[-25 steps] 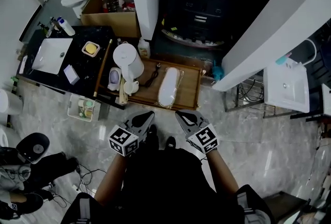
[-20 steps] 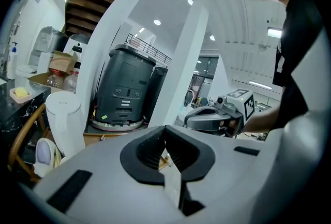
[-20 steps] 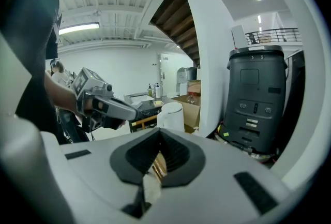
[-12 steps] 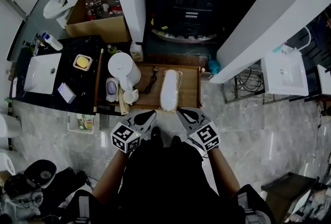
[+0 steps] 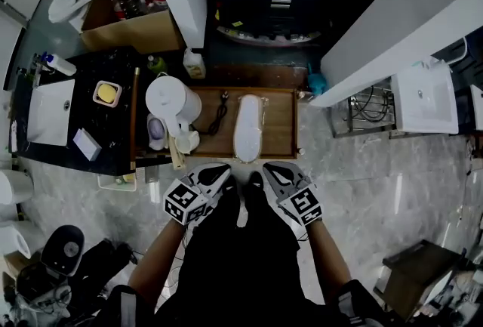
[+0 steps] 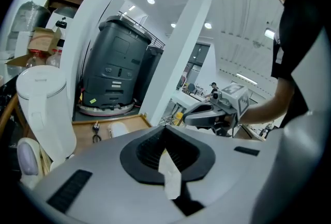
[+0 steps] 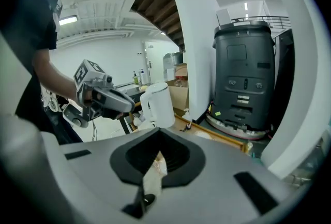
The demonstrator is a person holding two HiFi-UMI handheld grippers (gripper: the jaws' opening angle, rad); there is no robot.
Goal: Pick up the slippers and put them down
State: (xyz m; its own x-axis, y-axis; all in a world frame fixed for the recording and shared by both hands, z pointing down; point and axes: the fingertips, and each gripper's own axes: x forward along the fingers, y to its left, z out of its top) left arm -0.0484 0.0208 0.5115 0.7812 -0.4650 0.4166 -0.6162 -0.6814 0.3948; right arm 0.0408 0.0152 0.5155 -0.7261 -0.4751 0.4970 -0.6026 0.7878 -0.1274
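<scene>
Before us the wooden bench (image 5: 281, 129) carries a white kettle (image 5: 172, 99) at its left edge and one white slipper (image 5: 247, 129) lying lengthwise near its middle. We hold our left gripper (image 5: 220, 169) and right gripper (image 5: 270, 168) just short of it, both jaws pressed together, empty.

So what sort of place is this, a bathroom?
Probably a mock-up bathroom or fixtures showroom, not a lived-in one: a washbasin set in a black counter, a second basin at the right, a toilet at the top left, and a cardboard box beside it.
</scene>
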